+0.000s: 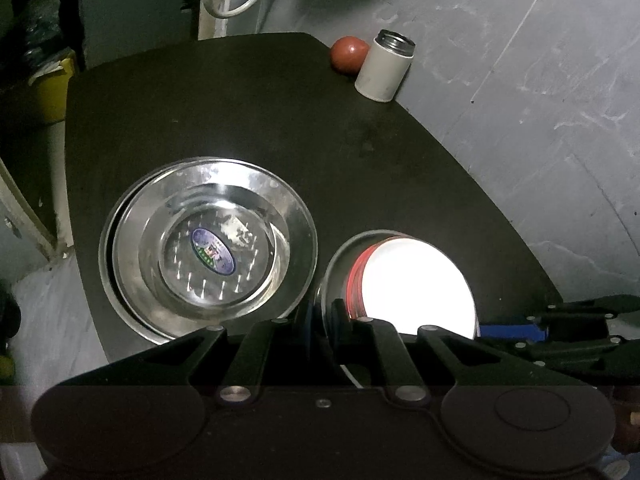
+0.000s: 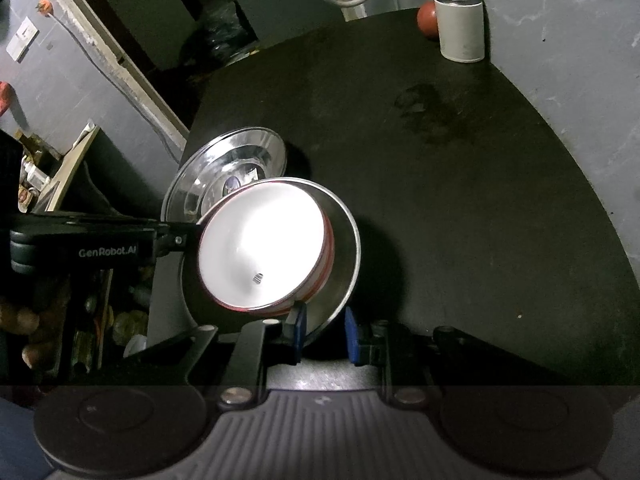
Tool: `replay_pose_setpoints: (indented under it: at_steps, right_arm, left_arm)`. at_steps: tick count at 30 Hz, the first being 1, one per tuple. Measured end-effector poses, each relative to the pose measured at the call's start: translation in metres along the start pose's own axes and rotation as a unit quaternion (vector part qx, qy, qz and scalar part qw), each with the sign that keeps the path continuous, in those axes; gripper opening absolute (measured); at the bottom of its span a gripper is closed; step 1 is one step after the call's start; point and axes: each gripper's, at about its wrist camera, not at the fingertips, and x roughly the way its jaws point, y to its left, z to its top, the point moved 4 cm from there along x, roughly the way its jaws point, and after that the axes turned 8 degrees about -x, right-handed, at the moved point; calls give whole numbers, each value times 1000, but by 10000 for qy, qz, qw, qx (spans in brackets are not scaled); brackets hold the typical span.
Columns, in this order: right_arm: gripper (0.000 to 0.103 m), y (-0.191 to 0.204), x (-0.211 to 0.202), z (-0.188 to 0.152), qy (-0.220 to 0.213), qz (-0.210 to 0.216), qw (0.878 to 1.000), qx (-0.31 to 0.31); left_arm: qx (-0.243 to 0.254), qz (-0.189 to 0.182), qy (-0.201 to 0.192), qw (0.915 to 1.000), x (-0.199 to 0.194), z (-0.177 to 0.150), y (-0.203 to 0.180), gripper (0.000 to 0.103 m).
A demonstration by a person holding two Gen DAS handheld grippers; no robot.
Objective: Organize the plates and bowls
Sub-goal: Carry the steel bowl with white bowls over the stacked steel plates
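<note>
While the steel bowl (image 2: 340,240), with the white bowl (image 2: 260,240) nested inside, is clenched at its rim by the left gripper (image 1: 322,316), the right gripper (image 2: 322,334) straddles the rim at 6 o'clock, unclosed. Tilt noted: the white bowl could slide out onto the plate stack (image 1: 208,240) at 10 o'clock.

Right hand-held gripper (image 2: 322,330) straddles steel bowl (image 2: 340,280) rim, white bowl (image 2: 262,242) nested inside

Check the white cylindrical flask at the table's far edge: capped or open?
Open. The white cylindrical flask stands upright with no cap; its bare metal threaded neck and dark mouth show in both wrist views. Contents cannot be told.
</note>
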Motion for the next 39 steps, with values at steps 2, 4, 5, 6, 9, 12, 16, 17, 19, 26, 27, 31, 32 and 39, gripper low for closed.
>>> replay_pose_setpoints:
  at_steps: [2,4,5,6,9,12,16,17,19,26,27,31,32,39]
  right_arm:
    - [24,1,0,1,-7,-13,10000,12]
    - [24,1,-1,1,-13,-14,10000,21]
    - [24,1,-1,1,-19,-10,10000,25]
    - [24,2,-1,2,-26,-8,10000,30]
    - [24,1,-2,3,-62,-19,10000,57]
    - [24,0,-3,4,-90,-24,9999,92]
    - [24,0,-1,4,-79,-38,9999,139]
    - [24,-1,-1,4,-75,-40,9999,151]
    - [24,-1,0,4,-65,-50,9998,166]
    - [24,-1,5,3,19,-75,9998,198]
    - [24,-1,6,4,29,-76,9998,194]
    - [23,-1,7,4,9,-78,9998,178]
    - [23,-1,6,4,-1,-79,9998,180]
    - [23,-1,6,3,9,-94,9998,172]
  left_arm:
    - [28,4,-20,10000,-1,2,0,9]
    - [85,15,-37,10000,-1,4,-1,9]
    - [104,13,-39,9999,-1,4,-1,9]
    - [111,7,-34,9999,-1,5,-1,9]
    - [128,-10,-12,9999,0,7,0,10]
    - [155,-15,17,9999,2,8,-1,10]
    - [182,-10,69,9998,5,7,-2,10]
    - [184,-8,88,9998,6,7,-2,10]
    - [188,0,127,9997,7,6,-2,10]
    - [158,29,196,9997,13,4,0,10]
    - [160,25,181,9997,12,4,0,10]
    - [222,16,87,9997,9,6,-1,10]
    - [245,17,72,9997,9,6,-1,10]
    - [202,65,213,9995,15,3,3,10]
